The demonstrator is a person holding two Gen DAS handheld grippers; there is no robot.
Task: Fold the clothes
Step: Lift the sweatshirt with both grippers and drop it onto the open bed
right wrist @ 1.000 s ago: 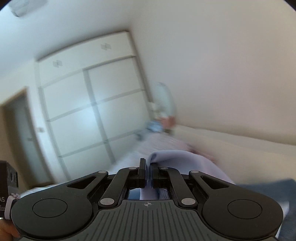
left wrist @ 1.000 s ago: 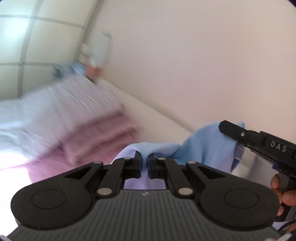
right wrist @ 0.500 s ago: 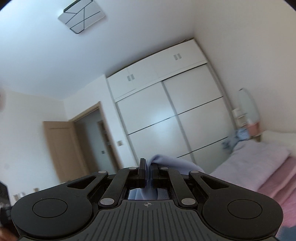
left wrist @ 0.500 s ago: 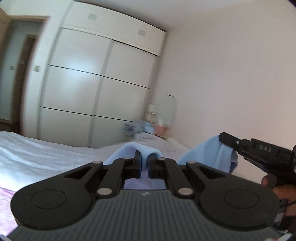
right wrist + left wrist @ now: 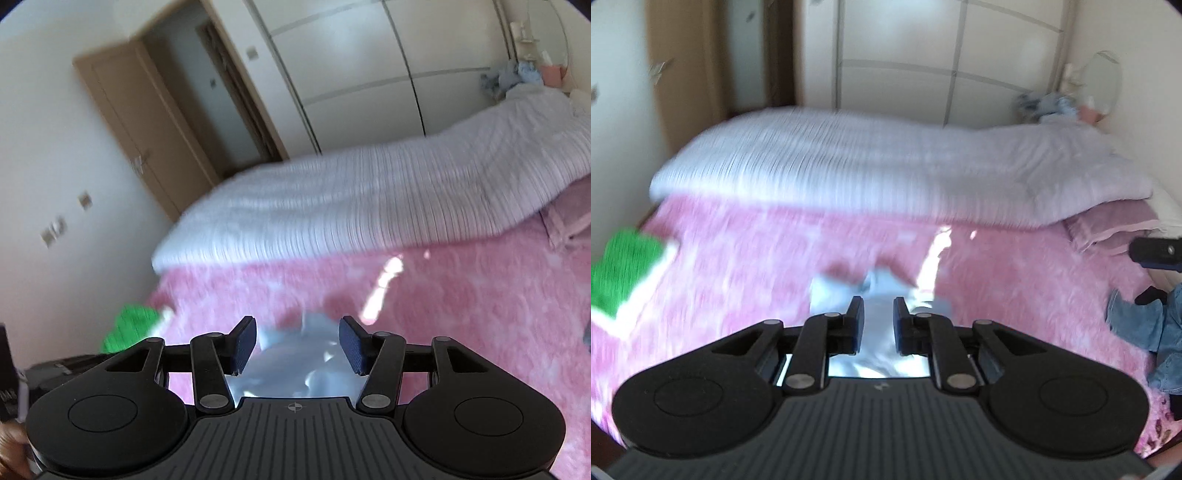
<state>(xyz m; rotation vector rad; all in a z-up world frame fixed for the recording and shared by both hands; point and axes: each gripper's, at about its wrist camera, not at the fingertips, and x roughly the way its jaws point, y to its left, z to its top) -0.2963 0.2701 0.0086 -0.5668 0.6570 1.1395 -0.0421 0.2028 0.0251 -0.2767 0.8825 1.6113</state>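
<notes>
Both grippers are now opening: your left gripper (image 5: 878, 308) parts slightly, your right gripper (image 5: 297, 334) stands wide, releasing the light-blue garment (image 5: 295, 363) they clamped earlier. It drops onto the pink bed cover (image 5: 461, 306) (spread it before folding). A white quilt (image 5: 886, 173) lies behind, wardrobe (image 5: 953, 55) beyond.

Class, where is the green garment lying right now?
The green garment lies at the left edge of the pink blanket, left of the light blue cloth.
</notes>
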